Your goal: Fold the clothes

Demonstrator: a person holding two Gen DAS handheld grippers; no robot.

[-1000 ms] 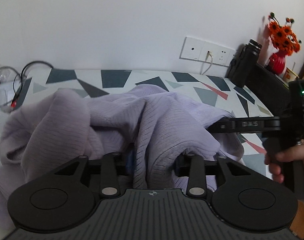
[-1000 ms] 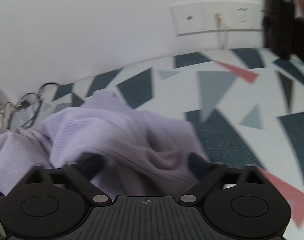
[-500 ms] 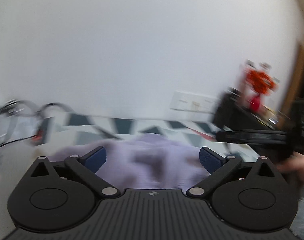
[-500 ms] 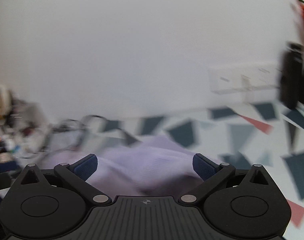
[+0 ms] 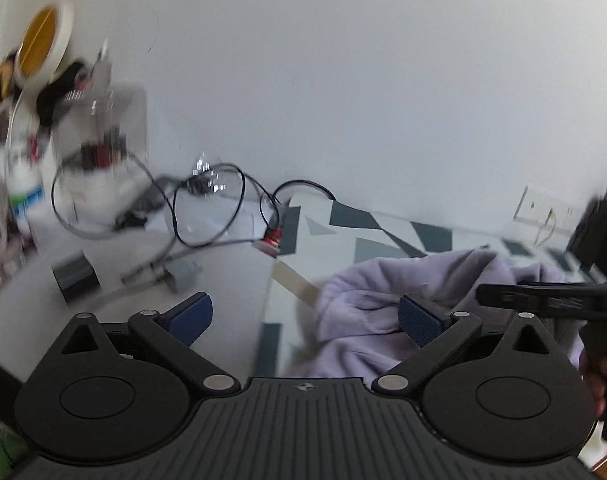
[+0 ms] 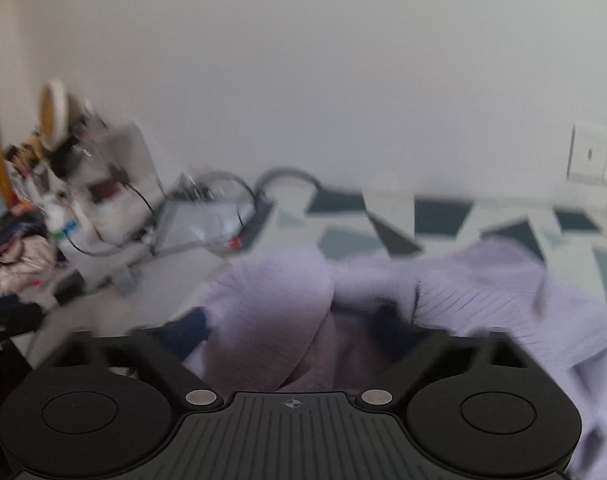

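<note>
A lilac ribbed sweater (image 5: 387, 300) lies crumpled on the table with the triangle-patterned cloth (image 5: 343, 236). My left gripper (image 5: 305, 316) is open and empty; its right fingertip is at the sweater's left edge, its left one over the bare white surface. The right gripper shows at the far right of the left wrist view (image 5: 543, 300), over the sweater. In the right wrist view my right gripper (image 6: 291, 324) is open, with a fold of the sweater (image 6: 275, 312) bulging between its fingers; the view is blurred.
Black and grey cables (image 5: 207, 208), a small black box (image 5: 75, 280) and a grey plug (image 5: 179, 274) lie on the white surface at left. Cluttered bottles and a tape roll (image 5: 43, 40) stand at far left. A wall socket (image 5: 547, 210) is at right.
My left gripper let go of the sweater, opened and swung left toward the cables. My right gripper lifted off, swung left and came down with sweater cloth between its open fingers.
</note>
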